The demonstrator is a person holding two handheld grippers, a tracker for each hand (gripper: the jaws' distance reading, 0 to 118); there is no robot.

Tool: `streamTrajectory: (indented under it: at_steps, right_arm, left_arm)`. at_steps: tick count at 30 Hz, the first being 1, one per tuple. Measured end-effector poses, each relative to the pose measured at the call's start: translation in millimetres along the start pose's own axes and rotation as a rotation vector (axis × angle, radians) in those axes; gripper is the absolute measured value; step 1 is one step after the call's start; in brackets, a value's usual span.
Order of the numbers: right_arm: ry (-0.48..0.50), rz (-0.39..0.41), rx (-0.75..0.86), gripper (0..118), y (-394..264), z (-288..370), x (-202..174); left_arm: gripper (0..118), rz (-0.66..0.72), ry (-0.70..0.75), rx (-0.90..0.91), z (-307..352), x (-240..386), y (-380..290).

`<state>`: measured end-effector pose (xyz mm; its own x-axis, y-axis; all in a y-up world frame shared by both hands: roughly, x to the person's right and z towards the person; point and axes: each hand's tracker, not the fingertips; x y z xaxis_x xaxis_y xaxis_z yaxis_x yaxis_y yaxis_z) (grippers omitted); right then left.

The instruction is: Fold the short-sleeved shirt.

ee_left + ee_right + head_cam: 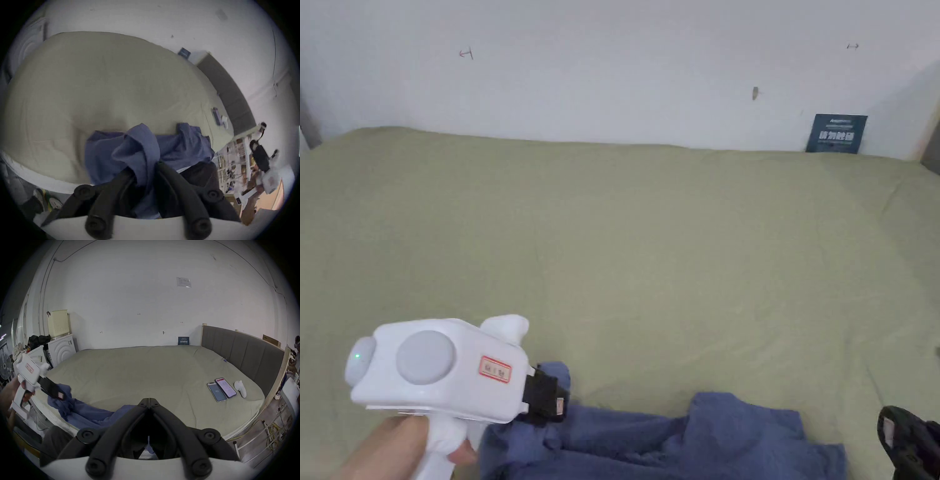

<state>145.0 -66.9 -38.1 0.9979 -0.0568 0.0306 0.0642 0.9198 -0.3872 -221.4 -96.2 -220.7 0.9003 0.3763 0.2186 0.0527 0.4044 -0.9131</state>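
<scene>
Green bed (650,250): crumpled blue shirt (687,444), two phones (221,389) beyond.

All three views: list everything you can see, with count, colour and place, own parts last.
shirt: one, blue, crumpled at the bed's near edge
bed: one, green sheet, against the wall
sign: one, dark blue, against the wall
phones: two, on the bed's right side
controller: one, white, beside the phones
headboard: one, grey, right end
left gripper: shut on the shirt
right gripper: shut, holding nothing
</scene>
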Motion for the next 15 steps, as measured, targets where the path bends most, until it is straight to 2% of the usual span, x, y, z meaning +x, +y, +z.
streamTrajectory:
  at_steps: [3, 4, 5, 6, 7, 9, 12, 13, 14, 15]
  right_arm:
    - [-0.010, -0.006, -0.015, 0, -3.7, -2.7, 5.8]
    - [-0.013, -0.003, -0.020, 0, -4.7, -3.3, 7.2]
    - [-0.019, 0.000, -0.023, 0, -5.7, -3.5, 8.1]
    - [-0.026, 0.001, -0.029, 0, -6.4, -3.8, 8.6]
    - [-0.025, -0.002, -0.031, 0, -6.9, -3.7, 10.3]
    - [-0.028, -0.012, -0.037, 0, -7.1, -4.0, 11.9]
    - [-0.028, -0.019, -0.042, 0, -8.5, -6.2, 12.0]
    - [-0.023, -0.022, -0.044, 0, -9.1, -7.6, 11.6]
    - [-0.019, -0.025, -0.049, 0, -9.8, -8.8, 9.8]
    - [-0.013, -0.026, -0.051, 0, -10.6, -9.8, 8.4]
  left_arm:
    - [10, -0.034, 0.021, -0.045, -52.8, 23.1, 1.6]
    - [23, -0.037, 0.013, -0.056, -67.5, 27.0, 2.1]
    - [67, -0.051, -0.012, -0.057, -81.0, 35.3, -0.9]
    - [101, -0.078, -0.031, -0.089, -94.5, 41.4, -1.3]
    - [114, -0.097, -0.030, -0.104, -103.2, 43.7, -2.9]
    - [113, -0.098, -0.030, -0.073, -97.5, 46.9, -4.9]
    - [107, -0.036, -0.084, 0.003, -69.8, 29.2, -1.0]
    - [90, -0.031, -0.091, 0.028, -54.3, 26.2, 1.6]
    - [36, -0.028, -0.094, 0.057, -39.3, 16.7, 1.7]
    - [0, -0.033, -0.100, 0.077, -30.0, 7.3, 1.2]
